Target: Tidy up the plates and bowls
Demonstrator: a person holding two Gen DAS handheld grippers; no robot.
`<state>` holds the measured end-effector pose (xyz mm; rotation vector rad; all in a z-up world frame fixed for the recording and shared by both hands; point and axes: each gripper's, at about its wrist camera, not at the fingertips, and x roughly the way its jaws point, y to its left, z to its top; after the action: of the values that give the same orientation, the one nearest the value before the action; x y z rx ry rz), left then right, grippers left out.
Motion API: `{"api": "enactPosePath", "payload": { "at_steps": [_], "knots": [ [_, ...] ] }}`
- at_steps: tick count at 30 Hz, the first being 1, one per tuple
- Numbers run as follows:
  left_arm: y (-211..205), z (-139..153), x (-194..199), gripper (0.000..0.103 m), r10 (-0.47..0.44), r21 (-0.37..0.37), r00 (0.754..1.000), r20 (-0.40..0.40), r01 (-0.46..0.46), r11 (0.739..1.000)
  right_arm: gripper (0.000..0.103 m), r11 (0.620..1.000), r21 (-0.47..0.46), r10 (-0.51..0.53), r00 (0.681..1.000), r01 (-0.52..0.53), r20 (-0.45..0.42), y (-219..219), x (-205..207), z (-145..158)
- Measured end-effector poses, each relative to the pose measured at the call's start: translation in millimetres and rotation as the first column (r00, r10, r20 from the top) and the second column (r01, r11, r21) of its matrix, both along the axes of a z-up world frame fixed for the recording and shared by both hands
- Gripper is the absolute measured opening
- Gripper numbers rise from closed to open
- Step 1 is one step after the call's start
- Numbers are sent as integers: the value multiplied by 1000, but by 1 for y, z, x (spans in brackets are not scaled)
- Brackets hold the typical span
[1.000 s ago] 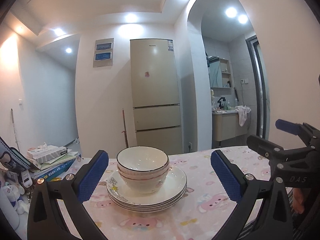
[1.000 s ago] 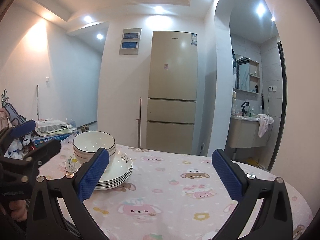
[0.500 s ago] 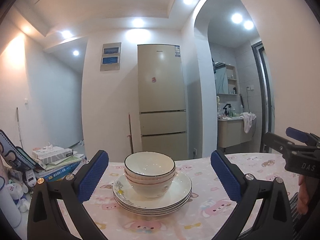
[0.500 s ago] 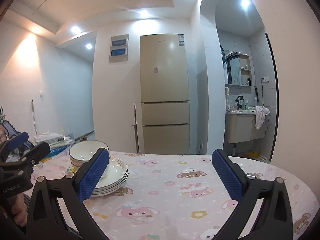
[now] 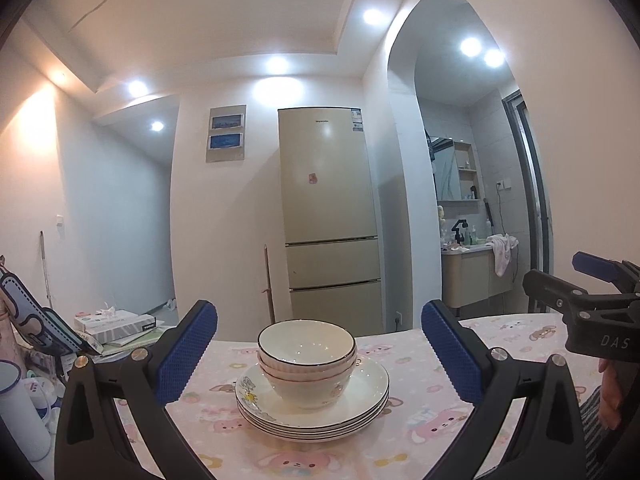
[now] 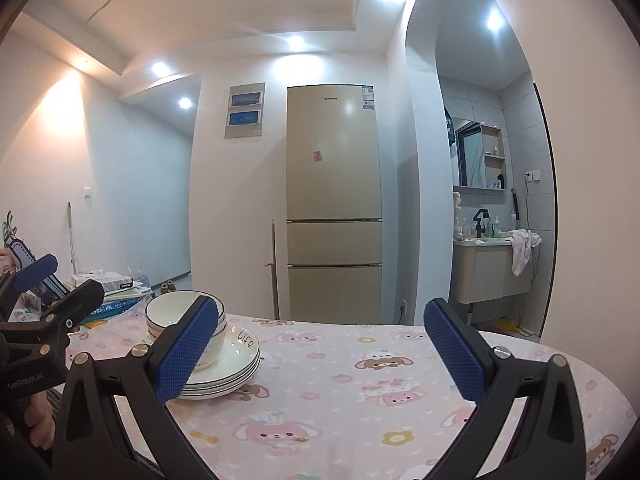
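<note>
Bowls (image 5: 306,354), nested one in another, sit in the middle of a stack of plates (image 5: 312,408) on the surface (image 5: 420,432), which is covered by a pink cloth printed with cartoon animals. In the left wrist view the stack lies straight ahead, seen between the two blue pads of the left tongs (image 5: 319,352), whose jaws stand wide apart with nothing between them. The top bowl is white with a dark rim line; the top plate carries a small cartoon print on its left side.

In the right wrist view the same stack stands toward the left edge of the surface, partly hidden behind the left blue pad of the right tongs (image 6: 322,354). These tongs also gape wide and hold nothing; bare cloth lies ahead of them. The word "Life" shows on the top plate's rim.

Beyond the far edge stands a tall beige refrigerator (image 5: 328,220). Books and a tissue box (image 5: 116,322) are piled off the left edge.
</note>
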<state>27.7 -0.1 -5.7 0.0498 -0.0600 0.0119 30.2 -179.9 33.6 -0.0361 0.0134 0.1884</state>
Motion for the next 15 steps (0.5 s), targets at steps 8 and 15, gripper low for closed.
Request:
{"api": "enactPosePath", "payload": {
  "at_steps": [8,15],
  "knots": [
    [-1,1,-1,103,0,3,1000,0,0,1000,103,1000,-16,-13,999,14,30,4,-6,1],
    [-2,1,0,103,1,8,1000,-5,-1,1000,103,1000,-19,-12,999,12,38,5,-8,1]
  ]
}}
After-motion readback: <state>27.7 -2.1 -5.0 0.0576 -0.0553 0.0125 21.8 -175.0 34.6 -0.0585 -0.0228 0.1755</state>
